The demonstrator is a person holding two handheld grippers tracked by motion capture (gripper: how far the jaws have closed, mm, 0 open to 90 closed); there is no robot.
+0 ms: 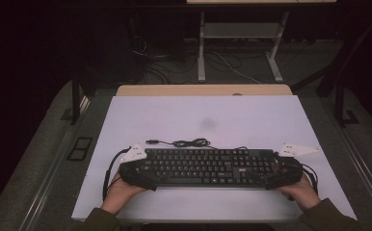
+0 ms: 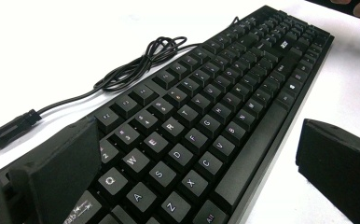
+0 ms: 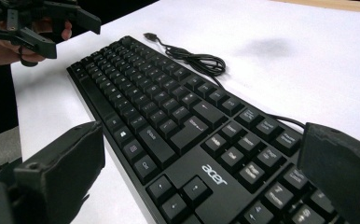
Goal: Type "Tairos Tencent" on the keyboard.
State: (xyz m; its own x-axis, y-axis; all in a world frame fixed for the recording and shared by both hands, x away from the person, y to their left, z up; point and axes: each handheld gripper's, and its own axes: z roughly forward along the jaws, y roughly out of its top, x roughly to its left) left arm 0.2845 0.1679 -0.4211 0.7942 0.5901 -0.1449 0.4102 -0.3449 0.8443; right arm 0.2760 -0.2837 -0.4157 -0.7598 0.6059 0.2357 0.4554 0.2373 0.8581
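Lying flat across the near half of the white table (image 1: 203, 115), the black keyboard (image 1: 205, 166) runs left to right with its long edge parallel to the table's near edge. Its black cable (image 1: 191, 142) sits loosely coiled on the table just beyond the far edge of the keyboard, the plug end pointing left.

At the left end of the keyboard, the left gripper (image 1: 140, 174) is held by the person's left hand (image 1: 119, 190). Its jaws stand apart, one at the far side of the keyboard's left end and one off the near edge, so they straddle the end without squeezing it; in the left gripper view a clear gap shows between the near jaw and the keyboard's front edge.

At the right end, the right gripper (image 1: 283, 174) is held by the right hand (image 1: 302, 192) in the same way. Its jaws are spread too, one to each side of the keyboard's right end, in the right gripper view.
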